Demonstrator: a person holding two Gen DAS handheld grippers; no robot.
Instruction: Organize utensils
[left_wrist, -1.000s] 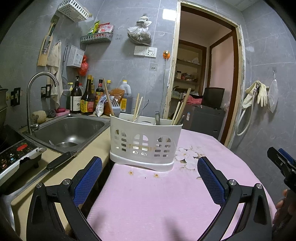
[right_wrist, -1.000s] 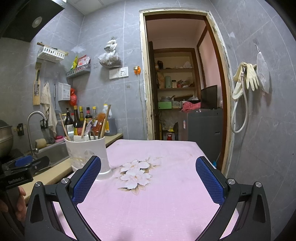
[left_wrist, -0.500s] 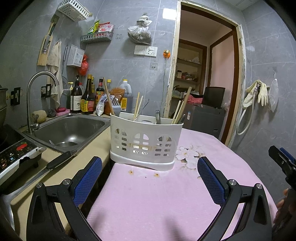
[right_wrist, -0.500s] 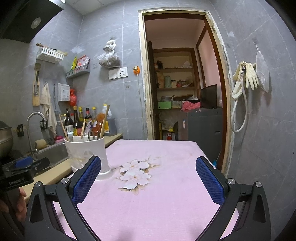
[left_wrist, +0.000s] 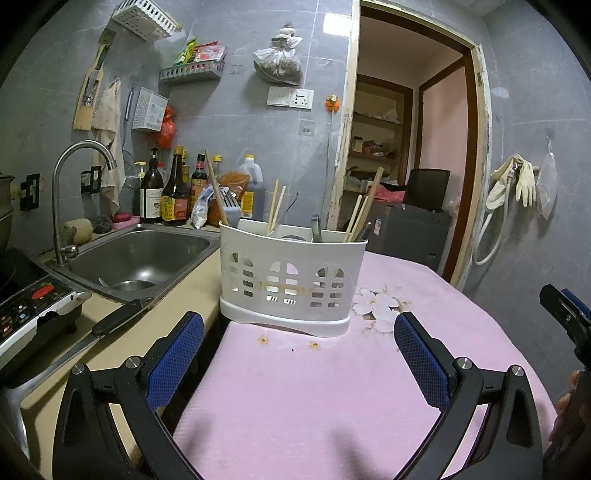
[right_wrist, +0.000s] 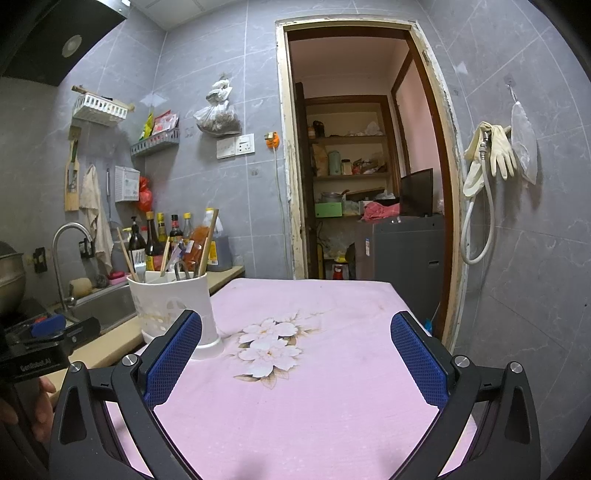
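Chopsticks (left_wrist: 275, 206), a fork (left_wrist: 229, 206) and some metal handles stand upright in the white caddy (left_wrist: 291, 280), seen from my left wrist; the caddy sits on the pink cloth (left_wrist: 314, 387) at the table edge, just beside the sink (left_wrist: 140, 254). My left claw (left_wrist: 295, 354) is released, the blue pads wide apart and nothing between them, and it hangs low over the cloth in front of the caddy. From my right wrist, the same caddy (right_wrist: 173, 306) is at the left and the rest of the cloth (right_wrist: 314, 369) carries no loose utensil. My right claw (right_wrist: 295, 354) is also released and holds nothing. All utensils I can see are already inside the caddy, so this fits both a sorting between compartments in progress and a finished job. The risk, I think, is the tall caddy near the edge: a push from my left claw could tip it toward the sink, and thin chopsticks can slip out of wide pads.
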